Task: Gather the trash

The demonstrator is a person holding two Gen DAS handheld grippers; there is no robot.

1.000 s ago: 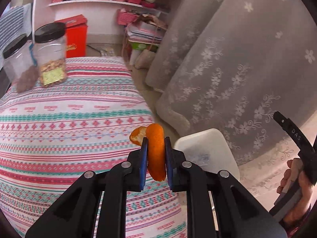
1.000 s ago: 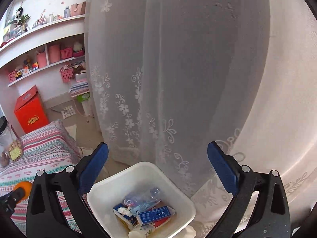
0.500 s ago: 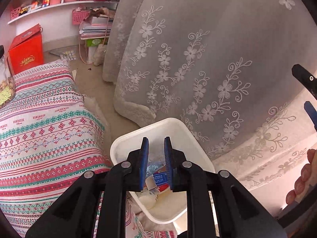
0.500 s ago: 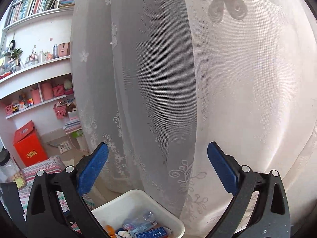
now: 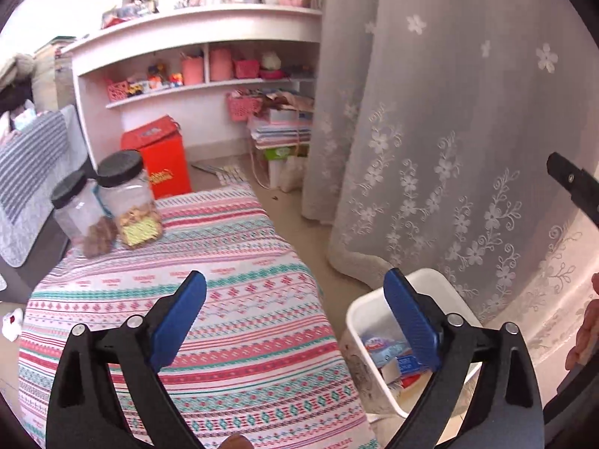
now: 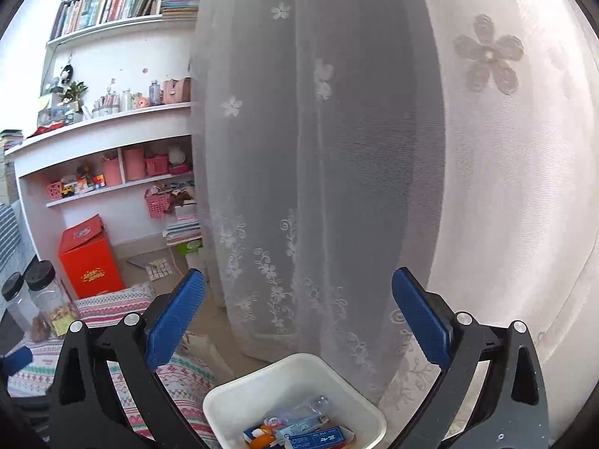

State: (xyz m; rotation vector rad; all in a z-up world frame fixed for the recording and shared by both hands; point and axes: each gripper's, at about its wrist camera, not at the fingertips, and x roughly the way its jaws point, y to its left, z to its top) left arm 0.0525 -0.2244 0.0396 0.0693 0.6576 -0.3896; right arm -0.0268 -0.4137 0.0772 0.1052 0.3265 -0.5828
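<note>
While the left gripper (image 5: 295,321) stands with its blue-padded fingers (image 5: 179,321) spread wide and nothing between them, it hangs over the edge of the patterned tablecloth (image 5: 209,299), its right finger in front of the near rim of the white bin (image 5: 355,318). The right gripper (image 6: 299,321) is likewise wide apart and empty, poised above the same bin (image 6: 232,400), touching neither the bin nor the lace curtain (image 6: 337,149) that fills most of its view.

The bin sits on the floor, just beside the cloth-covered table and against the foot of the curtain (image 5: 449,149). Inside it lies the collected trash (image 6: 299,430): blue and white wrappers, a clear plastic packet, and a piece of orange peel (image 6: 262,436) at the near left of the heap. From the left wrist only the wrappers (image 5: 389,351) show, partly hidden by the finger.

On the far end of the cloth stand two clear jars with black lids (image 5: 123,202), touching each other, each partly filled with snacks. Behind them are a red box (image 5: 161,161) on the floor and white shelves (image 5: 194,60) with pink baskets
</note>
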